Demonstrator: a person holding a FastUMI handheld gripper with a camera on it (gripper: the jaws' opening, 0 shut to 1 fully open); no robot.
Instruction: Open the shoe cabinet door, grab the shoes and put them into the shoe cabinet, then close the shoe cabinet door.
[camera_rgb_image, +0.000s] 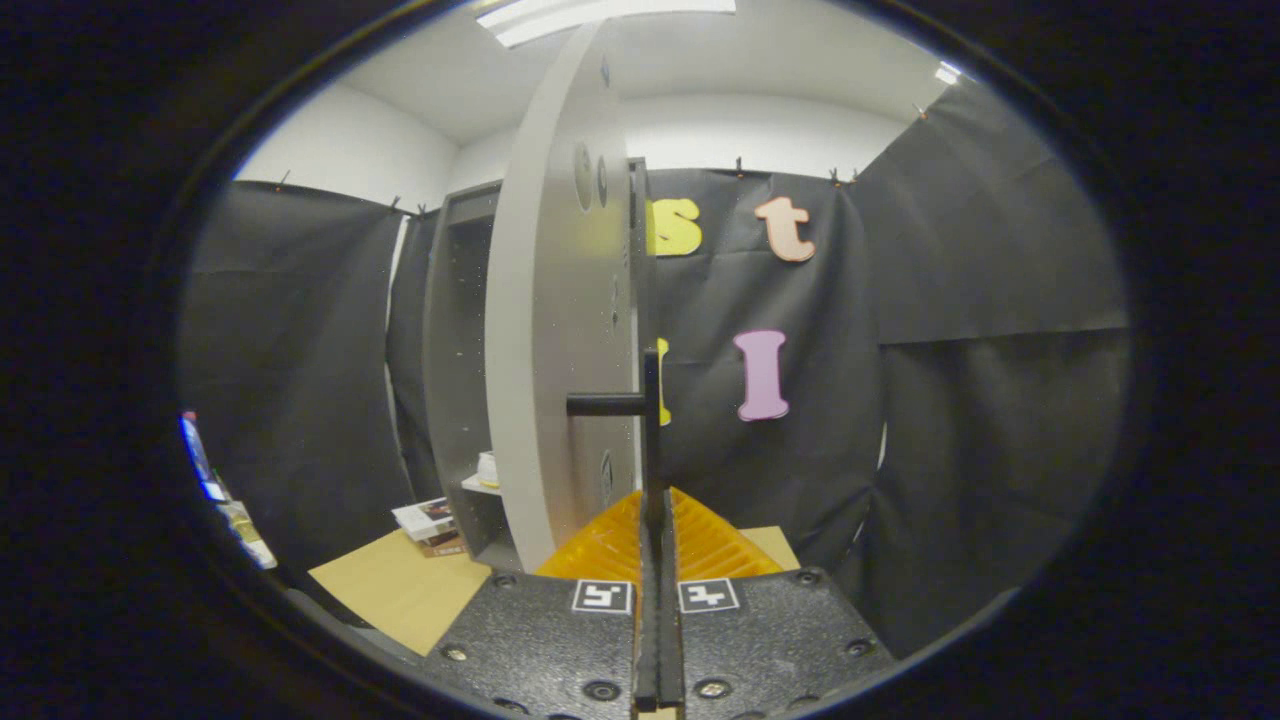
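The gripper (655, 520) clenches the slim black bar handle (650, 420) of the tall grey cabinet door (555, 330), holding it swung open for access.

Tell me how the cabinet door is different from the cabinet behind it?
The door is pale and seen nearly edge-on, swung open; the cabinet is a darker grey box, facing us with its inside showing. The door carries a black handle, which the fingers are closed on; the cabinet has a shelf. Both stand tall and upright.
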